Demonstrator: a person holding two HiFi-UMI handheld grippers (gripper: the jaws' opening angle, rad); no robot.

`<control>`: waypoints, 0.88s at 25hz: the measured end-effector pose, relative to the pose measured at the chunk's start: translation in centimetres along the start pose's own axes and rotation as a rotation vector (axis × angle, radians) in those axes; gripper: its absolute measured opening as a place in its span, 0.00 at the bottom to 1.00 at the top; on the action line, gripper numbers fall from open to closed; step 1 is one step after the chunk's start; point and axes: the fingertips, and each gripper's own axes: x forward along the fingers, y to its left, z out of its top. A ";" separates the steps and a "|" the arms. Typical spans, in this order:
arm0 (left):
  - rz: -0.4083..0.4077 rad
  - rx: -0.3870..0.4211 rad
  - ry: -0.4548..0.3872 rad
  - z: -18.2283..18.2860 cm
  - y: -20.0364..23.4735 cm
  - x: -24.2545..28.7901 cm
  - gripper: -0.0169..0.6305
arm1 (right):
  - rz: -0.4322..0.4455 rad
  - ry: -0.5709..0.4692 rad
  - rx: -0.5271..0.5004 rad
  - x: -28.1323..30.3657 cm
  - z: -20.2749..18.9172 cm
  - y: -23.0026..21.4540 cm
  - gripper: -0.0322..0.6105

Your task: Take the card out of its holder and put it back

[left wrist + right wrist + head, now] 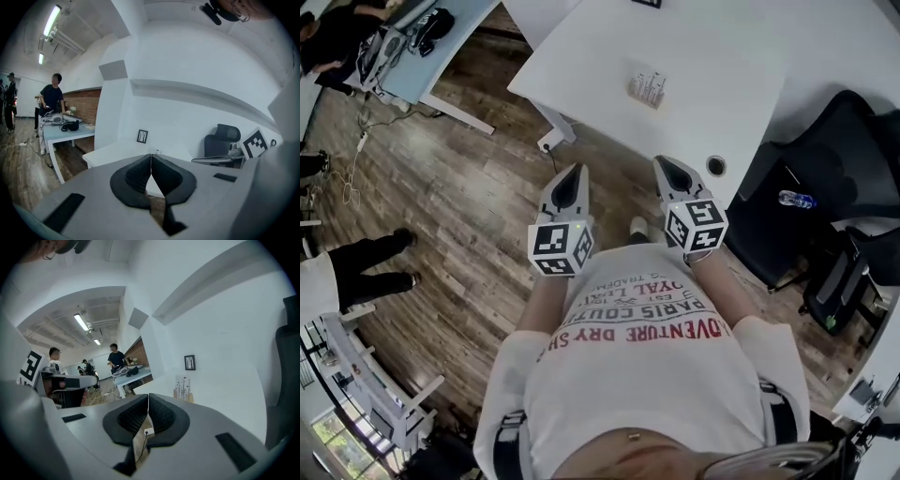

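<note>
The card holder (647,87), a small clear stand with cards upright in it, sits on the white table (722,56) ahead of me. The right gripper view shows the holder (183,389) beyond the jaws. Both grippers are raised in front of my chest, short of the table's near edge and well apart from the holder. My left gripper (574,171) is shut with nothing in it, its pads meeting at the tip (150,157). My right gripper (666,163) is also shut and empty (148,397).
A black office chair (825,169) and a water bottle (795,199) stand right of the table. A small framed picture (189,362) is at the table's back. A blue table (431,56) and a person's legs (366,262) are at the left, on the wood floor.
</note>
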 end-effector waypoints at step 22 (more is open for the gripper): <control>-0.244 0.058 0.095 2.9 -1.2 20.1 0.06 | -0.151 -0.009 0.079 7.9 4.0 -11.8 0.09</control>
